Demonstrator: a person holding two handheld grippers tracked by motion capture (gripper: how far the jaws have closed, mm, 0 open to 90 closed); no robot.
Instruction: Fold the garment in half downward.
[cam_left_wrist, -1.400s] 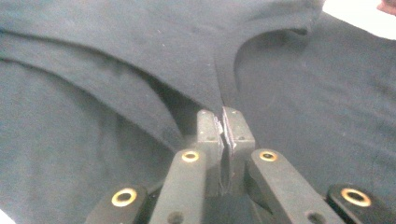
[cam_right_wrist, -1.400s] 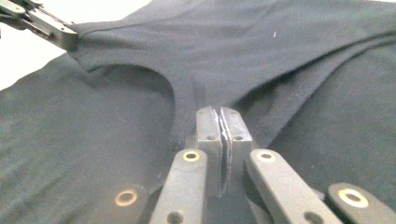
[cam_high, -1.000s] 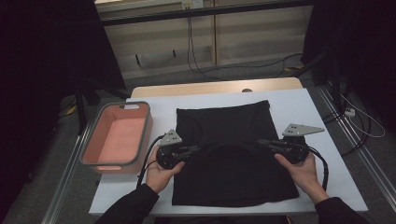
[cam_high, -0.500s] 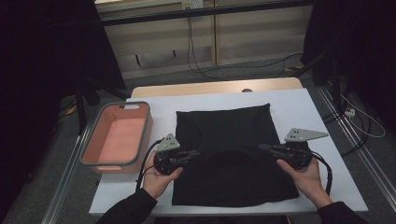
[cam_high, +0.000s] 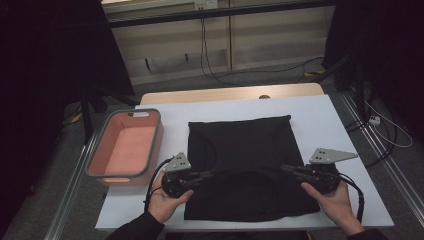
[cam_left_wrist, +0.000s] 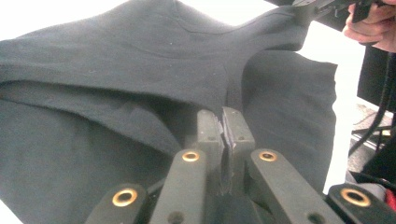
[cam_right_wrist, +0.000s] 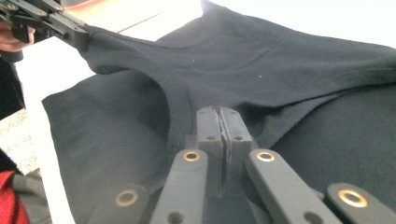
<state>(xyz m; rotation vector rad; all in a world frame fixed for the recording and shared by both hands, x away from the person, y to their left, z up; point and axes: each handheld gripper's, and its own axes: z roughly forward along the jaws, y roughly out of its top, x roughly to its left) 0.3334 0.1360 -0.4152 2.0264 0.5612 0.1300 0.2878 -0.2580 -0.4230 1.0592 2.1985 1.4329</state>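
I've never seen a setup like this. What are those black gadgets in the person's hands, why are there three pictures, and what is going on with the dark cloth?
No robot arm here: a person holds a hand-held pinching tool in each hand, the left tool and the right tool. The high view looks down from above the person's side of the white table. The other two pictures come from small cameras riding on each tool, looking along its two black jaws. On the table lie a black garment and, to its left, a pink bin. Both tools are shut on the garment's fabric, each pinching a fold, so part of the cloth is lifted and stretched between them.
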